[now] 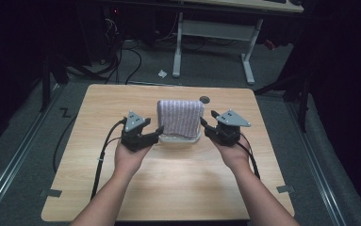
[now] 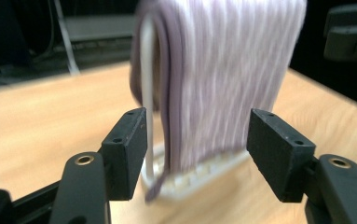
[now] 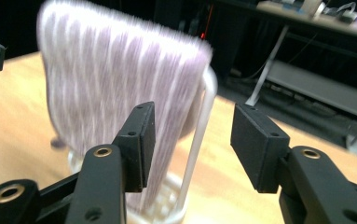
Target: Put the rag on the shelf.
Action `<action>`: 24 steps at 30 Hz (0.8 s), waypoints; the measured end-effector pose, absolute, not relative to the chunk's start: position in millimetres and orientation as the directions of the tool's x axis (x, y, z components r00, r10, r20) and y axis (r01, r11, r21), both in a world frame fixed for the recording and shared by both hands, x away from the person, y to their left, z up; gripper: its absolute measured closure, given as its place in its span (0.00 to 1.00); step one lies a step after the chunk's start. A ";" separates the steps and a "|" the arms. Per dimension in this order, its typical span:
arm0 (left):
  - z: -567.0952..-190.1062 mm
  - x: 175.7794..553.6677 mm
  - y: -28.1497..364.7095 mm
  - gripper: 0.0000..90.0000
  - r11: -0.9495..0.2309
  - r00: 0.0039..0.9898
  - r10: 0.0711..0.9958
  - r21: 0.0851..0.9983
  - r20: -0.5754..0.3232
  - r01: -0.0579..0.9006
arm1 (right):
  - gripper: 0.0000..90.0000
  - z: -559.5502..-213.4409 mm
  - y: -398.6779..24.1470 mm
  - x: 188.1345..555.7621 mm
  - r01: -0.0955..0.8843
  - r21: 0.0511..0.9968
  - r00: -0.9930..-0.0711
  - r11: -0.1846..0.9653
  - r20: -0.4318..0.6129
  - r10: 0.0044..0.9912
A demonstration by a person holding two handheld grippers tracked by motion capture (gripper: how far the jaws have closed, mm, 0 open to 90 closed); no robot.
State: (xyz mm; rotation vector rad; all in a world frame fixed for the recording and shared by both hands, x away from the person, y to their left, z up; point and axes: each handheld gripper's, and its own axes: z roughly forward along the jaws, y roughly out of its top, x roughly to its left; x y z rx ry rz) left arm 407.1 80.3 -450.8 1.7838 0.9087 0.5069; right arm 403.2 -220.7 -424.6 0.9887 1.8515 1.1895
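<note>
Striped towel (image 1: 180,116), draped over a white rack (image 1: 182,139) at mid-table (image 1: 121,197), stands between your two tongs: left gripper (image 1: 155,134) just beside its left edge, right gripper (image 1: 205,125) just beside its right, both released, gripping nothing.

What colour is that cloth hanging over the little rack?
The cloth is pale purple with thin white stripes, clearest in the right gripper view.
</note>
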 end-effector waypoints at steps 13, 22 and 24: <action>-533.0 330.6 111.0 0.44 -0.283 0.648 0.757 0.848 -0.090 0.448 | 0.54 -505.1 -242.1 337.2 0.321 0.888 -0.477 0.329 -0.148 0.866; -533.0 327.8 118.9 0.43 -0.271 0.638 0.760 0.831 -0.126 0.487 | 0.52 -524.5 -260.5 304.6 0.405 0.866 -0.461 0.292 -0.083 0.884; -534.8 328.3 115.6 0.42 -0.297 0.646 0.755 0.822 -0.108 0.485 | 0.52 -525.5 -261.2 308.5 0.413 0.866 -0.457 0.282 -0.071 0.887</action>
